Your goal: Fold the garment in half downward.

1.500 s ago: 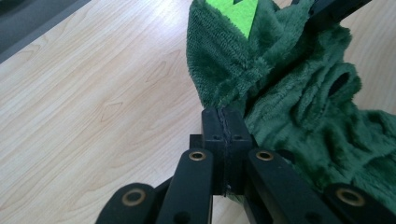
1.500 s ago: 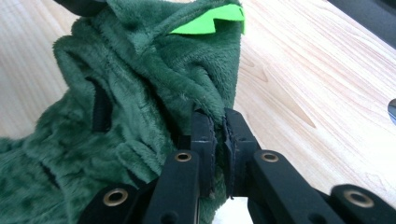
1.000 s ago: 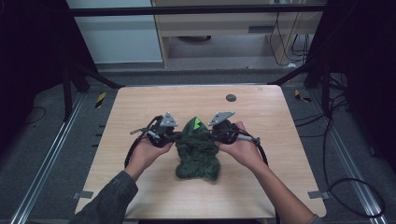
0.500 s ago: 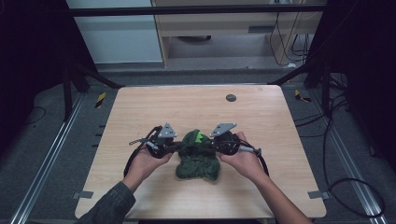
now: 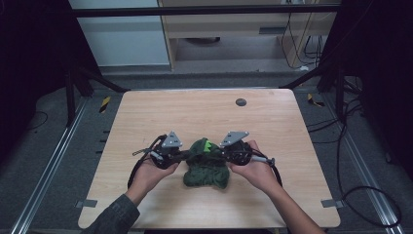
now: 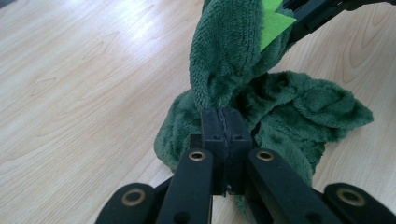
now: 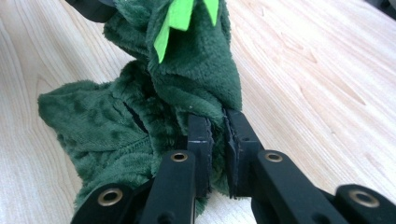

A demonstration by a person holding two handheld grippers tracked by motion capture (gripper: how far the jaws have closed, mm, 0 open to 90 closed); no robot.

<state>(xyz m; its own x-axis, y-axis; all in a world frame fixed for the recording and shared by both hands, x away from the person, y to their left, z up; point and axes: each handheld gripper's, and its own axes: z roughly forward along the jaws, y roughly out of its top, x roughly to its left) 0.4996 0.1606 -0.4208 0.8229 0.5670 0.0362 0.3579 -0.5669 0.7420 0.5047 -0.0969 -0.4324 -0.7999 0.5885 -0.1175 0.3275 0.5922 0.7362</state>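
Wooden table [image 5: 146,122] in a dim workshop, with a dark green plush garment [image 5: 206,168] gripped from both sides near the person's edge.

Lying bunched on the table, the garment has its upper part, which bears bright green felt spikes [image 5: 208,145], lifted between the two tools. The left gripper [image 6: 223,122] has its jaws pressed together on a fold of fleece at the garment's left side; the right gripper [image 7: 215,125] pinches a thicker fold at its right side, jaws held slightly apart by the cloth. A small dark disc [image 5: 240,102] sits well beyond the garment. The work looks like folding or spreading: both pinches should keep level and move together, drawing the fleece taut without letting the thin left-hand fold slip free.
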